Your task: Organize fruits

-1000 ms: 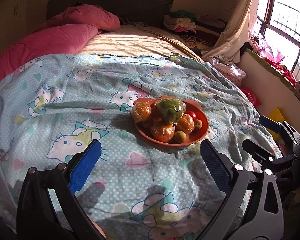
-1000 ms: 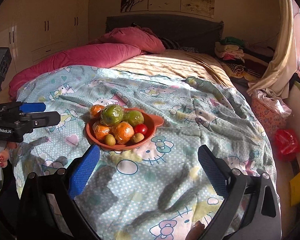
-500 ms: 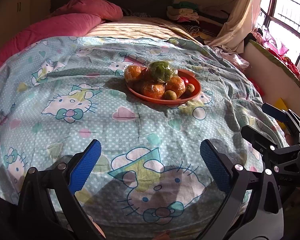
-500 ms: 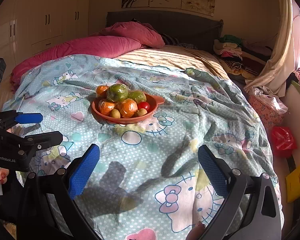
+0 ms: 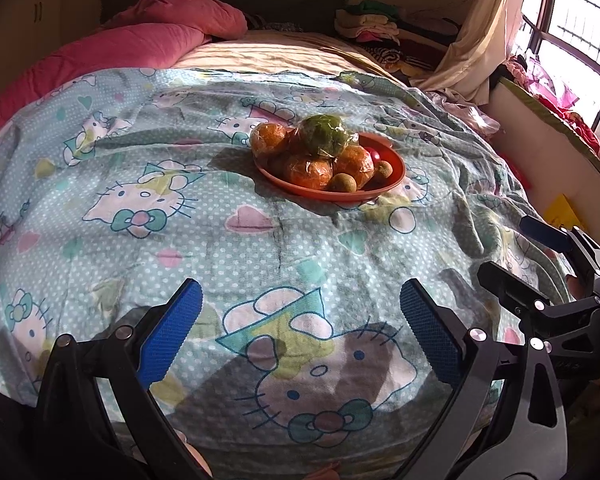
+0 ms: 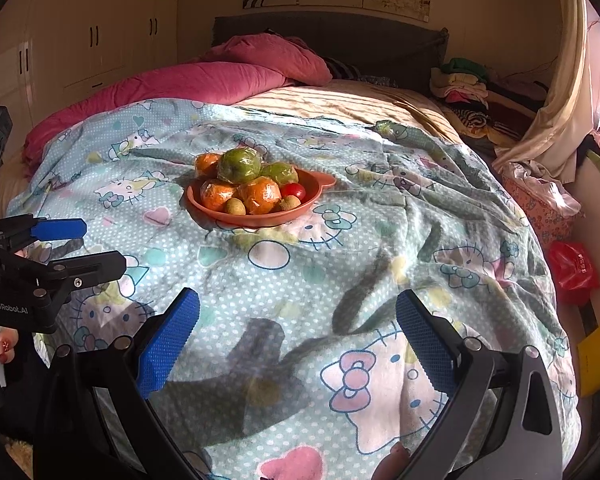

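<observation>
A pale blue quilt [image 6: 340,280] is showing white dots, hearts and cartoon cats. An orange-red plate [image 6: 316,188] is carrying orange, green, brown and red fruits [image 6: 256,190]. Pink bedding [image 6: 188,84] is lying behind. Both claws are wearing blue pads [image 5: 168,336] on black frames.

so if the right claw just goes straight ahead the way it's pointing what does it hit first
Most likely the blanket: the open right claw tilts down toward bare bedding short of the orange plate, which sits ahead and slightly left. Depth is hard to judge.

We note fruits [image 6: 247,192] piled in plate [image 6: 316,184] on quilt [image 6: 340,280], mid-bed; pillows [image 6: 228,80] behind, clothes pile [image 6: 464,80] behind right.
</observation>
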Demonstrator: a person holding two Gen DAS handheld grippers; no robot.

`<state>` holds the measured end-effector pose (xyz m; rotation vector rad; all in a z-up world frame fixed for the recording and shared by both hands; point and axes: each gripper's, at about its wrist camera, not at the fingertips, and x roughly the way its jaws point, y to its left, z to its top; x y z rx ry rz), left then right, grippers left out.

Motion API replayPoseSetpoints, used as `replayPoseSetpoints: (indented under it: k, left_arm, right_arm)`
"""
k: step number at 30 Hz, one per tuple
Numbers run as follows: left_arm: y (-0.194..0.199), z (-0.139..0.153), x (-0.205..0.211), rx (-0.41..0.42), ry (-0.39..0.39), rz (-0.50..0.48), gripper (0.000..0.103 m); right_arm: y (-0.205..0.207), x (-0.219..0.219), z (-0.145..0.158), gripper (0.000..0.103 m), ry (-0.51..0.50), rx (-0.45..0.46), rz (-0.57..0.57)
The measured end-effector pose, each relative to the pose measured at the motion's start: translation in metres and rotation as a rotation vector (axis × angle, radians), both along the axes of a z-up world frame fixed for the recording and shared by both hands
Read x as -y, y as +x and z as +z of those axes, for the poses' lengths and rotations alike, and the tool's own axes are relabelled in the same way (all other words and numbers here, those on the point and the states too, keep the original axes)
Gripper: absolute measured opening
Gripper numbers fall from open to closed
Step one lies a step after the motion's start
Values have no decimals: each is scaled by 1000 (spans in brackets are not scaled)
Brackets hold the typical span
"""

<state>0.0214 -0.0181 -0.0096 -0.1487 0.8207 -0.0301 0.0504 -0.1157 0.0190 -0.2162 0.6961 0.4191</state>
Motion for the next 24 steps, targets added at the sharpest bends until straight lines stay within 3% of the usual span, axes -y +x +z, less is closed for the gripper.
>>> replayPoseSetpoints:
  k: [24]
  left_arm:
    - [-2,5,-2,9,3,7,93]
  right_arm:
    - [4,5,0,98,13,-9,-27]
